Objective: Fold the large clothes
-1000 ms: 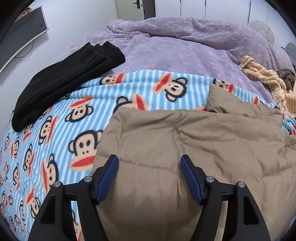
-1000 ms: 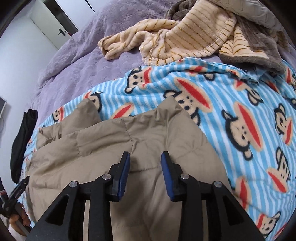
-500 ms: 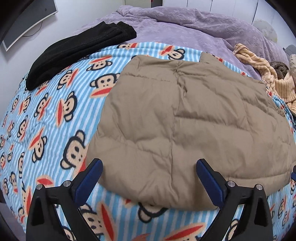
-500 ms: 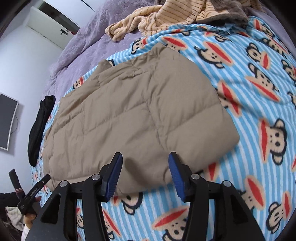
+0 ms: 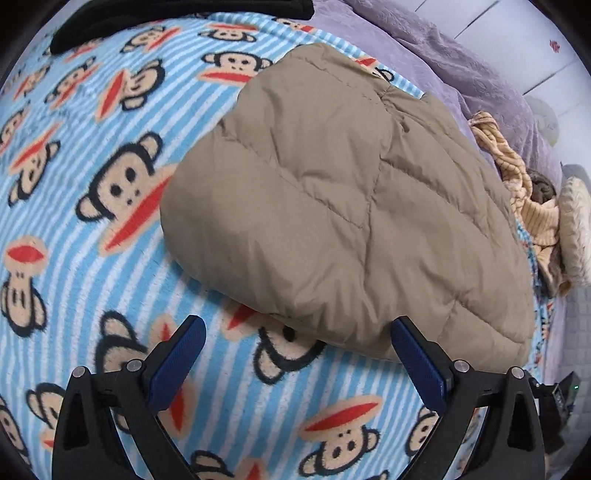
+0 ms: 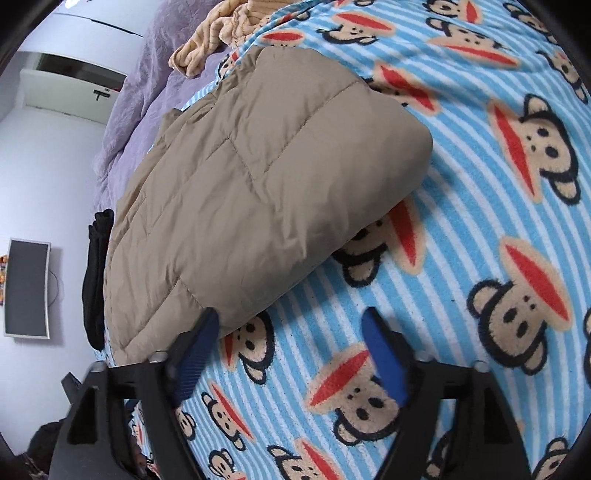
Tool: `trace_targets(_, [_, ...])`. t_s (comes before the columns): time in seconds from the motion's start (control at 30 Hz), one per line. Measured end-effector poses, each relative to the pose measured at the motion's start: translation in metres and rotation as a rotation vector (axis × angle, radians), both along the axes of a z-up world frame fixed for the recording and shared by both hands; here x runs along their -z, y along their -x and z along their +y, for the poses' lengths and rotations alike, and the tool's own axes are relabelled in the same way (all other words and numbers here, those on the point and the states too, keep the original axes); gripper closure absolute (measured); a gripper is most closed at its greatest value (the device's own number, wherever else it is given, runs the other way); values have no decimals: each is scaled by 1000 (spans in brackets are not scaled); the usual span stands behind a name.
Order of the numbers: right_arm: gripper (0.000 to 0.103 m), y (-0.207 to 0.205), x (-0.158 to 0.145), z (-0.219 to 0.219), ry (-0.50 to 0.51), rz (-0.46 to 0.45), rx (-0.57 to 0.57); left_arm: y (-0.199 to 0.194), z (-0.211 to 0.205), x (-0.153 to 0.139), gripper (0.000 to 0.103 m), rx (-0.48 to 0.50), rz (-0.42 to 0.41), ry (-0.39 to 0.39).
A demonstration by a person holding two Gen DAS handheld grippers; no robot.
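Note:
A tan quilted jacket [image 5: 343,206] lies folded on a blue striped monkey-print blanket [image 5: 92,177]. My left gripper [image 5: 295,328] is open just short of the jacket's near edge, nothing between its blue pads [image 5: 177,358]. In the right wrist view the same jacket [image 6: 251,184] lies up and to the left, and my right gripper [image 6: 291,321] is open at its near corner. Its left pad [image 6: 195,347] sits against the jacket's edge; its right pad [image 6: 384,358] hangs over the blanket [image 6: 480,221].
A folded black garment [image 5: 177,14] lies at the blanket's far left. A striped yellow knit heap [image 5: 528,192] sits at the right on a purple bedspread [image 5: 443,55]. A wall monitor [image 6: 27,288] shows left in the right wrist view.
Both grippers have pulled back off the jacket toward the near side of the bed, and both have spread wider. The jacket lies where it was.

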State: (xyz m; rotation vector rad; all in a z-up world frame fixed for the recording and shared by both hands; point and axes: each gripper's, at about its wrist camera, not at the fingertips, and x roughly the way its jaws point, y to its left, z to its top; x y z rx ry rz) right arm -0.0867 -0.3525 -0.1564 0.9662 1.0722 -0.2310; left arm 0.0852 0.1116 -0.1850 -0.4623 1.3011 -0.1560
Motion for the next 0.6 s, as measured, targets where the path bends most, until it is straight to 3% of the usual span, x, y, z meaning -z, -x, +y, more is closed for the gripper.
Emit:
trace_targets(0.27, [10,-22,14,-11,-112,-86,29,-4,16,21,2,-58,9,245])
trace_targets(0.43, [10,-50,43,-17,-252,-117,79,-37,8,29,2,-84,-31,270])
trace_targets(0.6, [10,-80,55,-11,-303,-135,80,-67,3,32,5,-143,-60,256])
